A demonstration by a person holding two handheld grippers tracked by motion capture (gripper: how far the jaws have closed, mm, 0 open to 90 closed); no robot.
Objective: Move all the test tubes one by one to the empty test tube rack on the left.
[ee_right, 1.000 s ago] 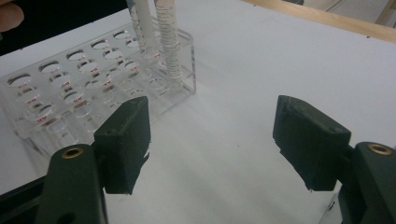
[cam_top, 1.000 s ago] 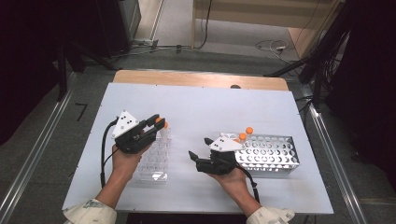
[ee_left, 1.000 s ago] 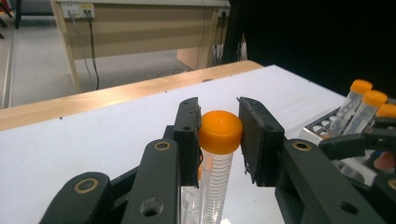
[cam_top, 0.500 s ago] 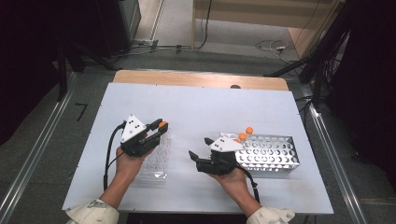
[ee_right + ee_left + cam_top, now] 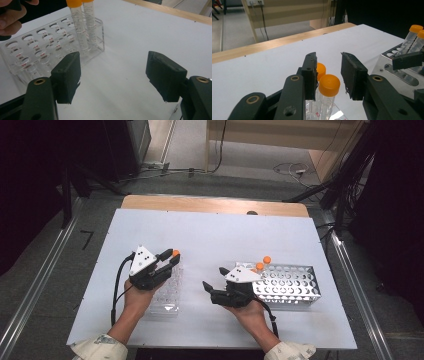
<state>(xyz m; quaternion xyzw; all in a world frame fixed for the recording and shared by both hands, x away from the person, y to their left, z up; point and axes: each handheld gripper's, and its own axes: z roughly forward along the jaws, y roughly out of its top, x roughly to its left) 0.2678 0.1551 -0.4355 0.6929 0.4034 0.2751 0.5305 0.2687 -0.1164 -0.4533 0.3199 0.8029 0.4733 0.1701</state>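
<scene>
On the white desk [image 5: 215, 240], the left gripper [image 5: 328, 75] hovers fingers apart over two orange-capped clear tubes [image 5: 328, 86] standing in the clear plastic rack [image 5: 167, 292] (likely just released). The right gripper [image 5: 113, 75], fingers wide and empty, waits beside the perforated metal rack [image 5: 290, 282] holding more tubes.

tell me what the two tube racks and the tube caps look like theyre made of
Left rack: clear plastic, probably acrylic; the table shows through its glossy walls. Right rack: looks like sheet metal, bright silvery and perforated with round holes. Caps: matte orange plastic, seemingly, with faintly ribbed sides.
</scene>
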